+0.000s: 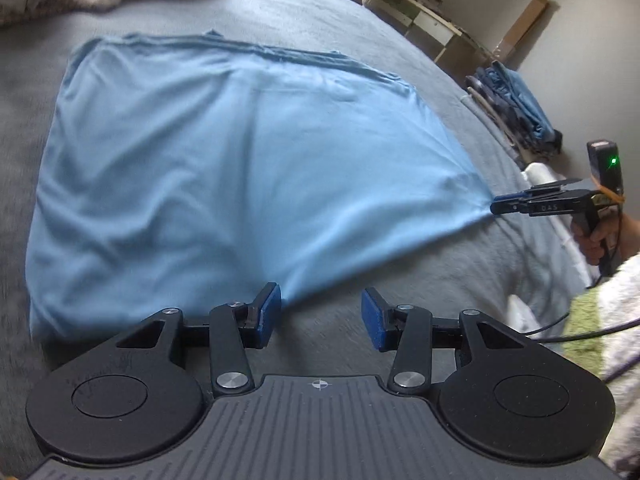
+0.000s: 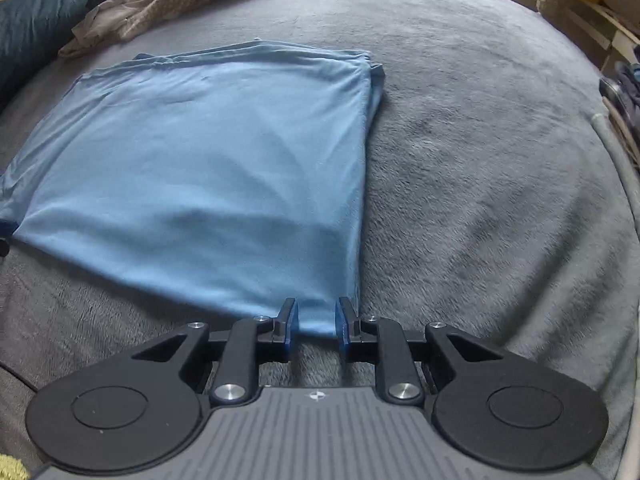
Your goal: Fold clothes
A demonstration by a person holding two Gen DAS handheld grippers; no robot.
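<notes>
Surface: grey blanket (image 2: 480,160)
Garment: light-blue cloth (image 2: 200,160), centre-left (folded)
Right gripper (image 2: 316,320): clamped on cloth corner
Left gripper (image 1: 320,312): parted, gripping nothing

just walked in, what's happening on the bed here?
A person is folding a light blue garment on a grey blanket, one handheld gripper per hand. The right gripper pinches the garment's near corner and pulls it taut. The left gripper is open at the near edge, cloth only against one pad, nothing clamped. The garment looks already folded at least once. Unfolded clothes lie at the far side.
</notes>
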